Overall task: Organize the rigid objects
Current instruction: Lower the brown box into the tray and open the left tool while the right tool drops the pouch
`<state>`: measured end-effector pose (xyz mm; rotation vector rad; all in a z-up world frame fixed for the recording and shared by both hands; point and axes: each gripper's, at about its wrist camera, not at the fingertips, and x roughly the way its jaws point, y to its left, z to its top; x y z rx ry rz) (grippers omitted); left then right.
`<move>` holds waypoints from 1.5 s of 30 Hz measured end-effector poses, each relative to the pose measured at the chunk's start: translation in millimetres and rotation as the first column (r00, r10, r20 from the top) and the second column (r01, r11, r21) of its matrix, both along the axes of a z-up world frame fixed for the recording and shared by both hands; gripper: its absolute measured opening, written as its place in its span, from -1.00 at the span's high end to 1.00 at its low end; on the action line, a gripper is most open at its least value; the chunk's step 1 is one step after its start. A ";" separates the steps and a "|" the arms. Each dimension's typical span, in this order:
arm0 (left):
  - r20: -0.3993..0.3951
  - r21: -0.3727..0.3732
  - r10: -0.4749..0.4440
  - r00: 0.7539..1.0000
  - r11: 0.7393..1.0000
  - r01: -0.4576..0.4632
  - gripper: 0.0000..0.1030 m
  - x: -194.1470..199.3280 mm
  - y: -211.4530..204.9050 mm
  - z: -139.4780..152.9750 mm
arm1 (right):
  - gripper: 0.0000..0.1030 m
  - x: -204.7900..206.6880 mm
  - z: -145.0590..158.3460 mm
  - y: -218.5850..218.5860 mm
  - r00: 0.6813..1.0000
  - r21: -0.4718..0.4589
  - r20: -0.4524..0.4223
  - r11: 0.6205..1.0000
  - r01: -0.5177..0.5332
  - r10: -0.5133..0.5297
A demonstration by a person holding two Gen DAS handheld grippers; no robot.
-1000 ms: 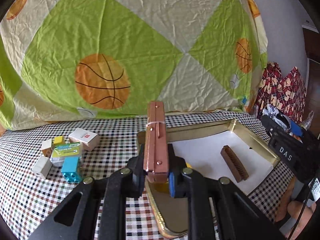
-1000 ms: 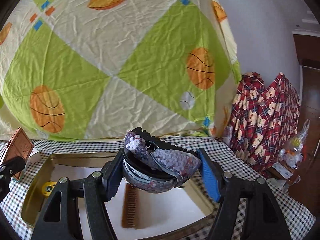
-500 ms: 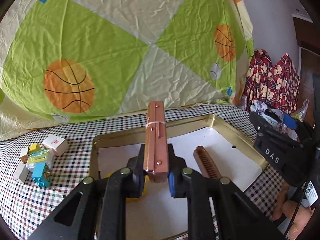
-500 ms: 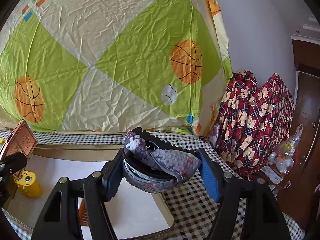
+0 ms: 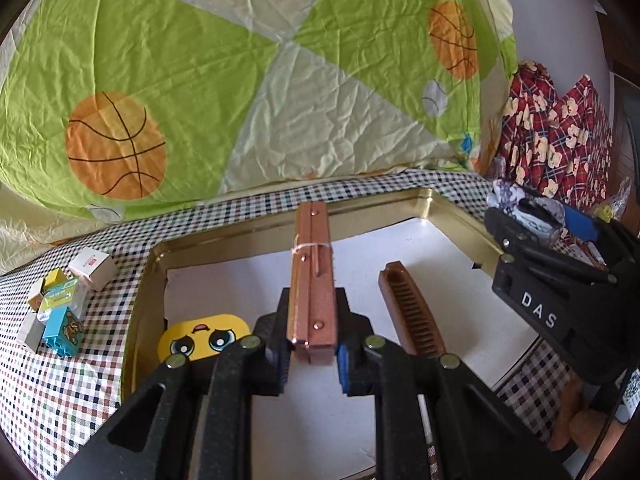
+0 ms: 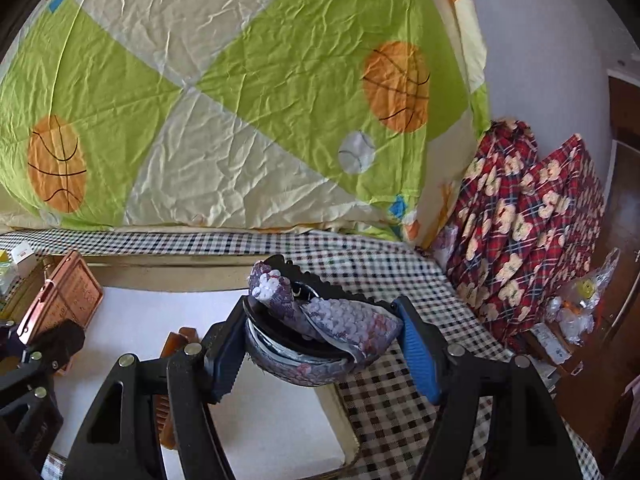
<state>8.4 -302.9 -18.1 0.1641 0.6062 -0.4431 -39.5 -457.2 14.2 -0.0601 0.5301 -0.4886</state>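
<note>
With a comb [image 5: 414,312] and yellow toy [image 5: 202,336] already in the gold tray [image 5: 448,210], you held a copper case [image 5: 312,280] clamped in your left tool [image 5: 312,356] and a sequined pouch [image 6: 320,332] gripped in your half-spread right tool [image 6: 320,356], while small blocks [image 5: 60,304] waited far left on the bench [image 5: 60,396].

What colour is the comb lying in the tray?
Brown; the comb shows best in the left wrist view.

A wrinkled sheet [image 5: 248,92] in green and cream patches, printed with orange basketballs, hangs behind the table. The table wears a checked cloth [image 5: 60,396] in black, brown and white. At the right, red plaid fabric [image 6: 524,216] with a cream bear pattern stands bunched against a white wall [image 6: 548,48], with clear plastic bags [image 6: 580,300] just beside it.
</note>
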 end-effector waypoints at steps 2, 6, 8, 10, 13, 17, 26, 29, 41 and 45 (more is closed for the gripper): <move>-0.009 0.014 0.003 1.000 1.000 -0.003 0.69 1.9 -1.6 -1.5 | -0.39 4.7 -3.1 0.1 1.000 0.008 -0.027 1.000 -0.009 0.009; -0.035 0.032 0.014 0.999 0.999 -0.013 0.69 6.1 -3.0 -5.0 | -0.39 11.9 -8.6 1.6 0.997 0.022 -0.073 0.999 -0.031 0.033; -0.053 0.042 0.019 0.998 0.999 -0.017 0.69 9.3 -3.8 -7.2 | -0.39 15.1 -10.8 1.3 0.995 0.028 -0.091 0.999 -0.035 0.038; -0.069 0.052 0.024 0.997 0.998 -0.021 0.69 12.0 -4.4 -9.2 | -0.39 16.8 -12.0 0.7 0.994 0.034 -0.100 0.999 -0.037 0.040; -0.091 0.062 0.033 0.995 0.998 -0.028 0.69 15.5 -4.9 -12.1 | -0.39 17.2 -12.8 0.3 0.993 0.043 -0.105 0.998 -0.040 0.044; -0.110 0.067 0.041 0.993 0.997 -0.033 0.69 18.6 -4.3 -14.9 | -0.39 18.4 -13.5 0.8 0.992 0.056 -0.112 0.997 -0.058 0.064; -0.058 0.058 0.027 0.998 0.998 -0.024 -0.73 8.7 -4.5 -9.1 | -0.61 2.3 -3.3 6.5 0.999 0.027 -0.001 0.998 -0.053 0.053; 0.028 0.050 0.021 0.999 0.999 -0.023 -0.99 -4.8 -4.7 -0.6 | -0.76 -5.8 2.4 4.1 0.997 0.028 0.072 0.999 -0.026 0.024; 0.022 -0.036 0.075 0.997 0.997 -0.075 -0.99 -5.1 19.3 5.8 | -0.76 -28.0 16.1 -0.7 0.965 0.025 0.259 0.999 0.029 -0.034; 0.047 -0.067 0.106 0.993 0.992 -0.102 -0.99 -9.1 29.3 8.7 | -0.76 -32.5 17.8 -1.7 0.959 0.025 0.278 0.998 0.057 -0.061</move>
